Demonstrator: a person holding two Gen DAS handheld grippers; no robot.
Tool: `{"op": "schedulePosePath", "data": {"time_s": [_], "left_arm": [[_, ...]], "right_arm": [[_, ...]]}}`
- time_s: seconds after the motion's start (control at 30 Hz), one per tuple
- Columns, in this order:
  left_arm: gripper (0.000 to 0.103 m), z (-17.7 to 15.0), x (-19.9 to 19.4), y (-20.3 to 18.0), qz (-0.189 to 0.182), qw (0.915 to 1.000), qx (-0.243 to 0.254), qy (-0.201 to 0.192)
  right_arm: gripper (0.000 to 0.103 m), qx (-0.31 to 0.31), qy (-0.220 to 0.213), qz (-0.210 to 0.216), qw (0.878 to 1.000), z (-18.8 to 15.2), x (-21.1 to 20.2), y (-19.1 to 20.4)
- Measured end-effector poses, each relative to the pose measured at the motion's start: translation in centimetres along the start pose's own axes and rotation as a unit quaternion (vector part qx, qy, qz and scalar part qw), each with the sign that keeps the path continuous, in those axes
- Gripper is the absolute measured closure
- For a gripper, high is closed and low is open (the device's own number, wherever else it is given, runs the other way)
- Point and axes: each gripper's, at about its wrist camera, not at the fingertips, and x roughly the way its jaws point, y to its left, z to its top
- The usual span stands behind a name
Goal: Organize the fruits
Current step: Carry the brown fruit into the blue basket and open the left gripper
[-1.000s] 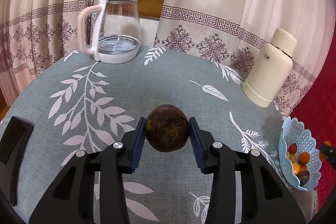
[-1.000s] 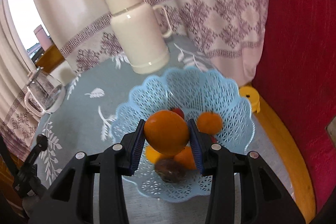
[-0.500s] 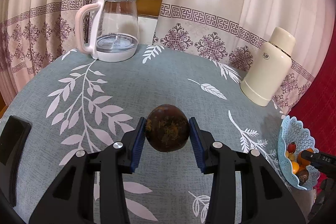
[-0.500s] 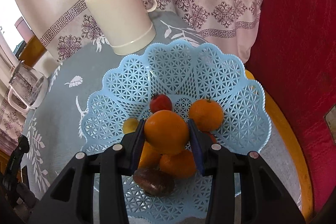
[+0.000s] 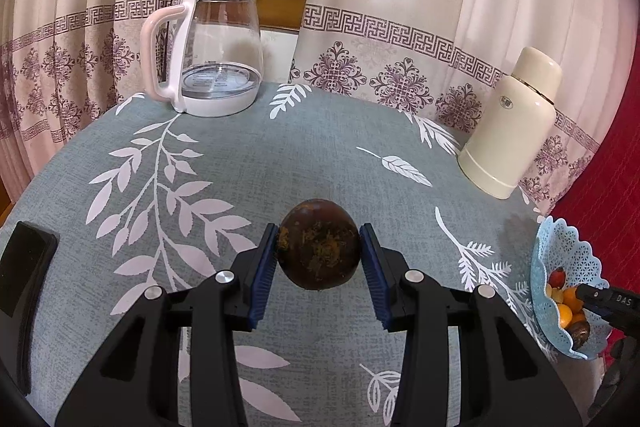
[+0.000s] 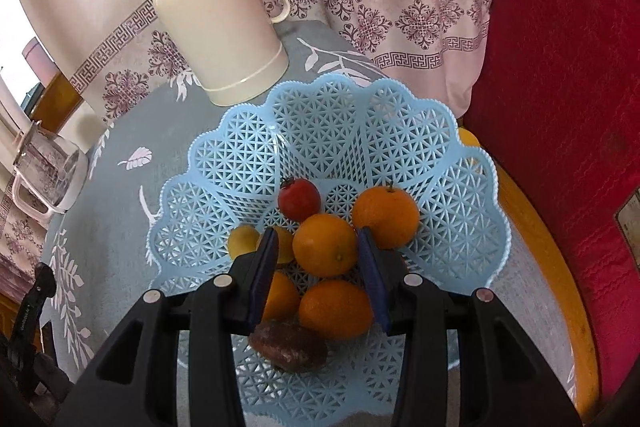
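Note:
My left gripper [image 5: 319, 247] is shut on a dark brown round fruit [image 5: 319, 245], held above the grey leaf-patterned tablecloth [image 5: 280, 155]. My right gripper [image 6: 318, 251] reaches down into the light blue lattice basket [image 6: 320, 99]. An orange [image 6: 325, 245] lies between its fingertips on the heap of fruit. The right pad is at the orange's edge, and a narrow gap shows at the left pad. The basket also holds more oranges [image 6: 386, 217], a red tomato [image 6: 299, 199], yellow fruit [image 6: 242, 241] and a brown fruit [image 6: 288, 349]. In the left wrist view the basket [image 5: 560, 247] stands at the table's right edge.
A cream thermos [image 6: 216, 27] stands just behind the basket. A glass kettle [image 5: 218, 55] with a pink handle stands at the table's far left. A black object [image 5: 24, 267] lies at the near left edge. A red chair [image 6: 560, 107] stands right of the basket.
The right gripper has sunk into the basket, and the orange no longer fills the space between its pads. The left gripper still holds the brown fruit in place.

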Motion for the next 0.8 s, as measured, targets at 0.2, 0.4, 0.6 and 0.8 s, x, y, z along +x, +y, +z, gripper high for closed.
{"op": "schedulePosePath", "data": {"time_s": [0.2,0.4,0.6,0.8], "left_arm": [[0.061,-0.2,0.1,-0.2,-0.018,0.9998,0.001,0.005],[0.061,-0.4,0.4,-0.7,-0.065,0.9977,-0.001,0.02],[0.061,-1.2,0.1,-2.6,-0.079,0.9963,0.031,0.013],[0.061,-2.4,0.2,-4.5,-0.098,0.9934,0.055,0.028]], "right_arm": [[0.05,-0.016,-0.048,-0.018,0.999,-1.0,-2.6,0.1],[0.045,-0.024,-0.114,-0.052,0.992,-3.1,-5.4,-0.8],[0.034,-0.012,-0.184,-0.092,0.978,-6.3,-7.4,-2.4],[0.03,-0.004,-0.232,-0.101,0.968,-8.8,-8.6,-3.2]]}}
